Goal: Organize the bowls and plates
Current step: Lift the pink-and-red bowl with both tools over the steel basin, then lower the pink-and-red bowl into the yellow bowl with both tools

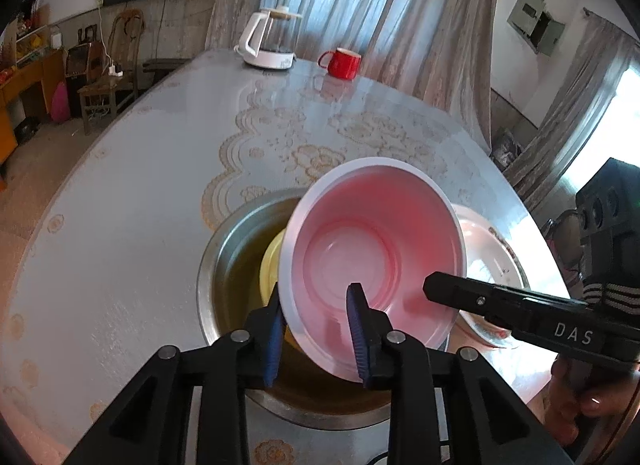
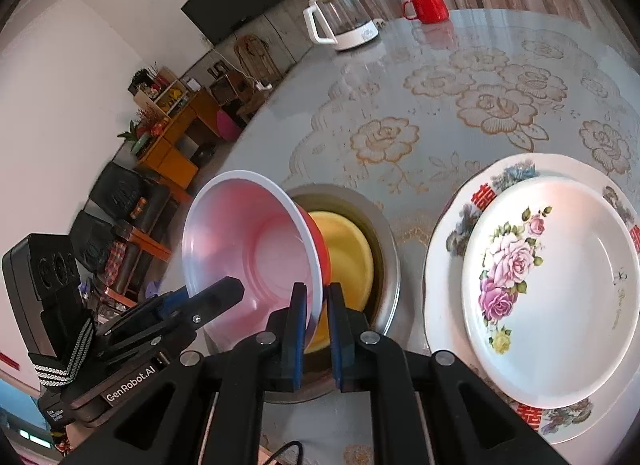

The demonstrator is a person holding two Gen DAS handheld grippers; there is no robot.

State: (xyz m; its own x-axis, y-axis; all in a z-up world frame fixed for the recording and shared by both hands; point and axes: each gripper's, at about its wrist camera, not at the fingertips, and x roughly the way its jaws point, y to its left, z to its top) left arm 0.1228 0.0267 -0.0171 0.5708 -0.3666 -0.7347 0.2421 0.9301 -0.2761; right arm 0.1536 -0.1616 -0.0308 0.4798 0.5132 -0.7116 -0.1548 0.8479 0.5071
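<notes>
A bowl (image 1: 372, 249), red outside and pink inside with a white rim, hangs tilted over a steel basin (image 1: 216, 265) that holds a yellow bowl (image 1: 272, 261). My left gripper (image 1: 316, 289) straddles the bowl's near rim, one pad outside and one inside, with a gap around the thin wall. My right gripper (image 2: 317, 289) is shut on the opposite rim of the red bowl (image 2: 248, 249); it enters the left wrist view as the right gripper (image 1: 440, 289). The right wrist view also shows the left gripper (image 2: 212, 291), the basin (image 2: 388, 249) and the yellow bowl (image 2: 344, 249).
Two flowered plates are stacked right of the basin, a smaller one (image 2: 560, 285) on a larger one (image 2: 452, 233). A white kettle (image 2: 340, 21) and a red mug (image 2: 428, 5) stand at the far edge of the round table (image 2: 440, 113). A person's hand (image 1: 588, 405) holds the right gripper.
</notes>
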